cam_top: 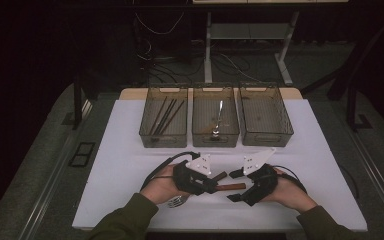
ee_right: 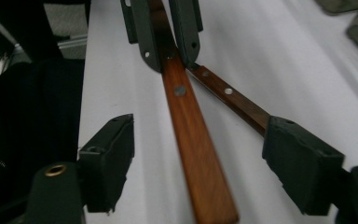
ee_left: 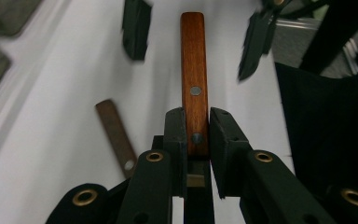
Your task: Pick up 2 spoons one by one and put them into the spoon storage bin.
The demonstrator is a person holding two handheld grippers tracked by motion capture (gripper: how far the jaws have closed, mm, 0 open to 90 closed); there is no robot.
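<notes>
My left gripper (cam_top: 217, 181) (ee_left: 198, 119) is shut on a red-brown wooden utensil handle (cam_top: 232, 186) (ee_left: 194, 60) with metal rivets, holding it above the white tabletop (cam_top: 125, 165). The handle's free end points at my right gripper (cam_top: 234, 186) (ee_right: 200, 123). That gripper stands open, one jaw on each side of the handle (ee_right: 191, 140), with neither pad touching it. A second, darker handle (ee_left: 116, 135) (ee_right: 233, 102) lies flat on the table beside the held one. A metal fork-like head (cam_top: 177, 201) shows under the left hand; I cannot tell which handle it belongs to.
Three clear bins stand in a row at the back of the table: the left bin (cam_top: 163, 141) holds dark sticks, the middle bin (cam_top: 215, 142) holds a metal utensil, the right bin (cam_top: 266, 140) looks empty. Table legs and cables lie beyond.
</notes>
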